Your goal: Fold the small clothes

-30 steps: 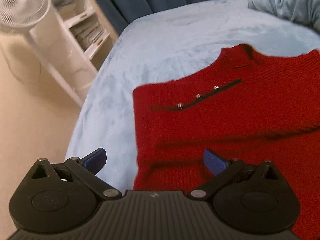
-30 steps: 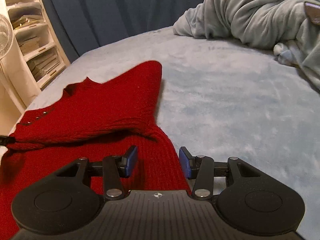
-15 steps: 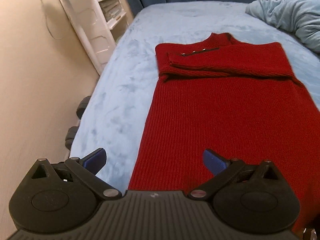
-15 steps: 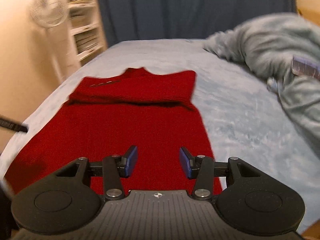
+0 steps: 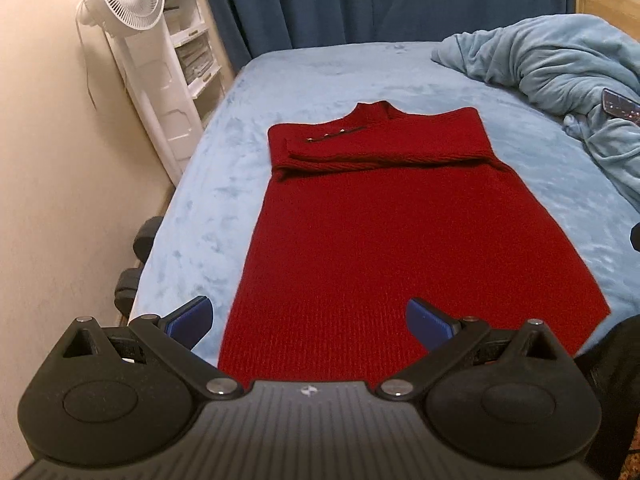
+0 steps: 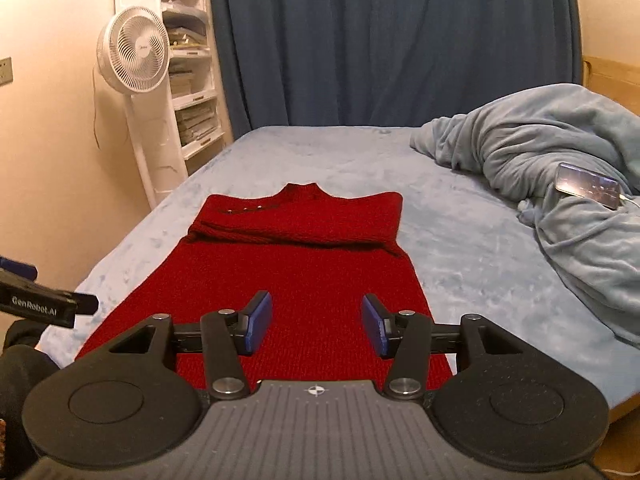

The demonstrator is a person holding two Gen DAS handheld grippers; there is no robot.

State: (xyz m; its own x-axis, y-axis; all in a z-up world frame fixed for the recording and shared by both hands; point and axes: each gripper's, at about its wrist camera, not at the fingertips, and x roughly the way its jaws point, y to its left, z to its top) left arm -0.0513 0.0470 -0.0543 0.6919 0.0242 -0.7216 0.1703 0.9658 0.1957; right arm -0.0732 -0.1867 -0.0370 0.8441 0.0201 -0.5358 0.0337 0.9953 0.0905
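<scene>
A red knit sweater (image 5: pixel 380 248) lies flat on the light blue bed (image 5: pixel 320 80), collar at the far end and hem towards me. Its sleeves are folded across the chest in a band. My left gripper (image 5: pixel 308 316) hovers open above the hem's left part, with nothing between its blue pads. In the right wrist view the sweater (image 6: pixel 288 272) stretches ahead, and my right gripper (image 6: pixel 316 312) hangs above its near right part, its jaws opening and empty. The left gripper (image 6: pixel 40 300) shows at that view's left edge, off the bed's corner.
A crumpled grey-blue blanket (image 6: pixel 540 160) with a phone (image 6: pixel 588 186) on it fills the bed's right side. A white fan (image 6: pixel 134 50) and a white shelf unit (image 6: pixel 188 80) stand by the left wall. Dark blue curtains (image 6: pixel 380 40) hang behind the bed.
Both grippers have pulled back and risen from the sweater's upper part to above its hem, so the whole garment now shows. The right gripper's jaws stand a little wider.
</scene>
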